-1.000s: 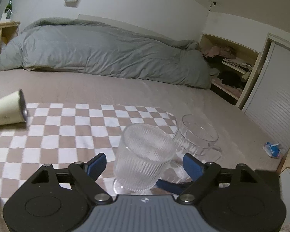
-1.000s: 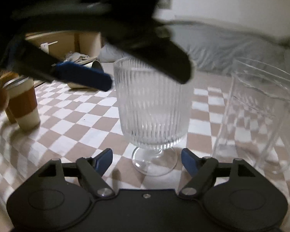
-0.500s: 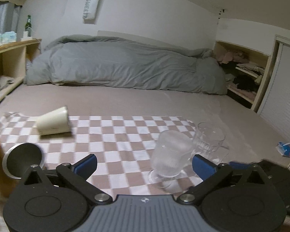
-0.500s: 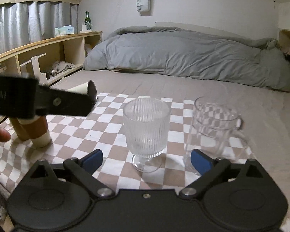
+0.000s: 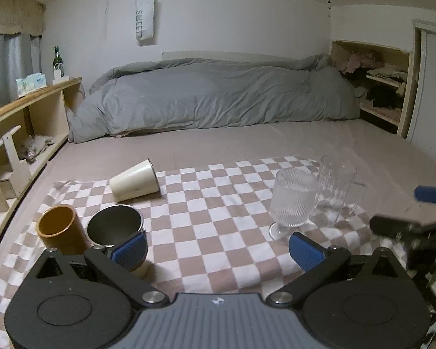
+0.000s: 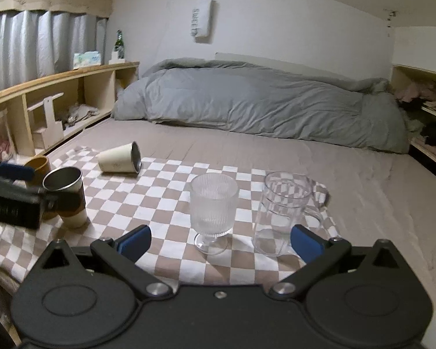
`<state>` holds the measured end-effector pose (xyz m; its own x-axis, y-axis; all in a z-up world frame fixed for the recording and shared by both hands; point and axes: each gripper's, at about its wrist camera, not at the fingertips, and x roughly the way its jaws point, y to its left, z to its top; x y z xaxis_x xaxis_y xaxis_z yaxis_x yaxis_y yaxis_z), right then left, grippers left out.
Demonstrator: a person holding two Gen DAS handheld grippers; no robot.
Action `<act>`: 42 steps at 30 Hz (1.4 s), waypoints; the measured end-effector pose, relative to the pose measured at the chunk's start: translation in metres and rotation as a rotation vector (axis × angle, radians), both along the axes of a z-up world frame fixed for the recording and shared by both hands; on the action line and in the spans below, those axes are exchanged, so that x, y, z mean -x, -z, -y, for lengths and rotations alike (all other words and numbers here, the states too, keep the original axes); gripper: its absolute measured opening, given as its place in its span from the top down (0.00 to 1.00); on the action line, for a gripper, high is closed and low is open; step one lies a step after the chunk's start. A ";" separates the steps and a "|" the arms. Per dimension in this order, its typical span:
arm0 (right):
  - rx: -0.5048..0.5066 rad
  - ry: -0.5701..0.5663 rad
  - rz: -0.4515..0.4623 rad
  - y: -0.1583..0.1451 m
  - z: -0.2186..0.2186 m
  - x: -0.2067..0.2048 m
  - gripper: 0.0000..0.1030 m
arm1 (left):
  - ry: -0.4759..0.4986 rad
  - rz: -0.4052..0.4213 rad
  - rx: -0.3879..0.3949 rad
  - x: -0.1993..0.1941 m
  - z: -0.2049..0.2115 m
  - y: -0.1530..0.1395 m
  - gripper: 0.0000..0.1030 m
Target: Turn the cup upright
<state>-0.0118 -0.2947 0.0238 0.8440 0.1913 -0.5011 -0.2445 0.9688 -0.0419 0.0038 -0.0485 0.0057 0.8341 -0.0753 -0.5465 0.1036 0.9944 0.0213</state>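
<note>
Cream-coloured, the cup (image 5: 135,181) lies on its side near the far left corner of the checkered cloth (image 5: 206,203) spread on the bed (image 5: 247,142), mouth facing right. Both the left claw (image 5: 216,251) and the right claw (image 6: 219,242) are spread wide, gripping nothing. A ribbed goblet (image 6: 213,208) and a clear mug (image 6: 282,212) stand upright near the cloth's right edge; a steel tumbler (image 5: 114,226) and an orange cup (image 5: 58,228) stand at its left edge.
</note>
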 end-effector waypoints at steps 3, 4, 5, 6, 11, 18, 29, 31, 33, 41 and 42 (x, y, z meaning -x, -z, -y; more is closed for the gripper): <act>-0.017 0.035 0.007 -0.001 0.004 0.006 0.00 | 0.002 -0.002 -0.006 0.008 -0.003 0.001 0.00; -0.019 0.047 0.011 -0.001 0.005 0.009 0.00 | 0.001 -0.004 -0.008 0.009 -0.003 0.002 0.00; -0.019 0.055 0.014 0.000 0.005 0.010 0.00 | -0.001 -0.006 -0.011 0.010 -0.003 0.003 0.00; -0.018 0.062 0.014 0.000 0.006 0.013 0.00 | -0.003 -0.007 -0.010 0.011 -0.004 0.003 0.00; -0.035 0.075 0.002 0.003 0.006 0.019 0.00 | -0.029 -0.010 -0.007 0.012 -0.009 0.004 0.00; -0.038 0.073 0.005 0.004 0.007 0.022 0.00 | -0.028 -0.002 -0.021 0.014 -0.007 0.005 0.00; -0.032 0.064 0.003 0.002 0.005 0.024 0.00 | -0.040 -0.004 -0.022 0.015 -0.007 0.005 0.00; -0.032 0.065 0.003 0.002 0.005 0.023 0.00 | -0.039 -0.005 -0.020 0.015 -0.007 0.005 0.00; -0.034 0.067 0.002 0.002 0.006 0.023 0.00 | -0.038 -0.007 -0.021 0.015 -0.008 0.006 0.00; -0.039 0.069 -0.002 0.003 0.007 0.023 0.00 | -0.034 -0.009 -0.025 0.015 -0.008 0.007 0.00; -0.039 0.068 -0.002 0.003 0.007 0.023 0.00 | -0.033 -0.009 -0.025 0.015 -0.008 0.007 0.00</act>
